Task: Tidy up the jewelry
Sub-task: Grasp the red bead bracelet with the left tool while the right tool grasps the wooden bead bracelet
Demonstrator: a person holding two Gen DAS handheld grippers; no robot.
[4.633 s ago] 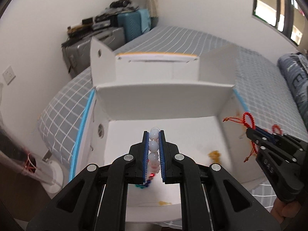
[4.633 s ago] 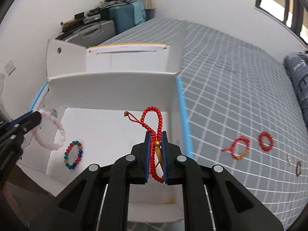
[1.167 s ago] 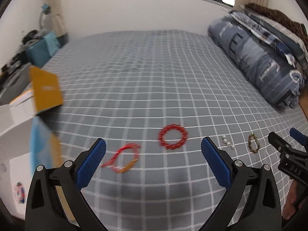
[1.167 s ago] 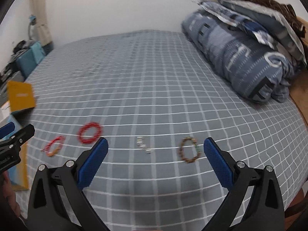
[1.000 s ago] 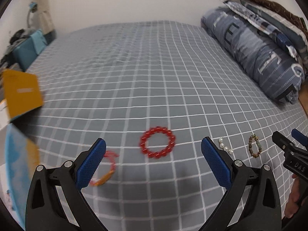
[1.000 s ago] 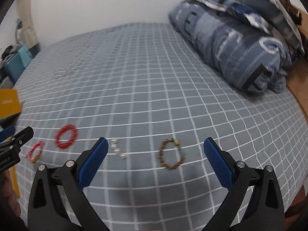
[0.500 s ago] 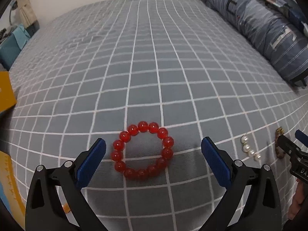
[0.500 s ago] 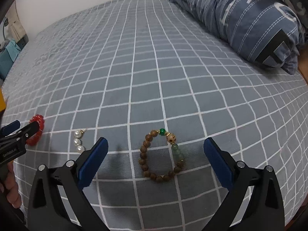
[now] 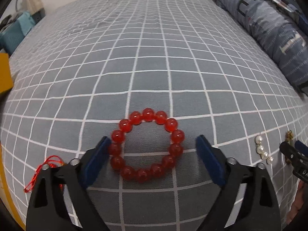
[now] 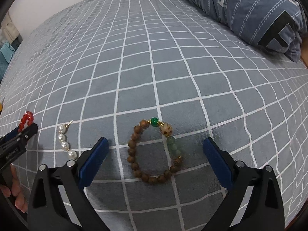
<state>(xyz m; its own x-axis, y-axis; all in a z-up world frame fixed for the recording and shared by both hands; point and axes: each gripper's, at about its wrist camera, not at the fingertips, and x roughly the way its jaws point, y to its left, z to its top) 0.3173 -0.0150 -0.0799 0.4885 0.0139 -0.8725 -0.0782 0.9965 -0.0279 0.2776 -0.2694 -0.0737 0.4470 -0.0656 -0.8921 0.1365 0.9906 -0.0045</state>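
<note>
A red bead bracelet [image 9: 146, 147] lies flat on the grey checked bed cover. My left gripper [image 9: 153, 160] is open and low over it, with the bracelet between its blue pads; the left pad [image 9: 95, 160] is at its left edge. A brown wooden bead bracelet [image 10: 156, 151] with green beads lies on the cover between the open fingers of my right gripper [image 10: 156, 160], touching neither pad. A short string of white pearls [image 10: 65, 143] lies left of the right gripper and also shows in the left wrist view [image 9: 262, 150]. A red cord bracelet [image 9: 45, 168] lies by the left gripper's left finger.
A rolled blue quilt [image 10: 259, 9] lies along the bed's far right side, also in the left wrist view [image 9: 269, 25]. An orange and yellow box edge [image 9: 4, 75] shows at far left. The other gripper shows in each view, in the left wrist view [image 9: 296, 161] and in the right wrist view [image 10: 17, 140].
Both grippers let go of their bracelets over the white box, opened and swung to the bed. In the last second both have come down over the red and the wooden bracelets.
</note>
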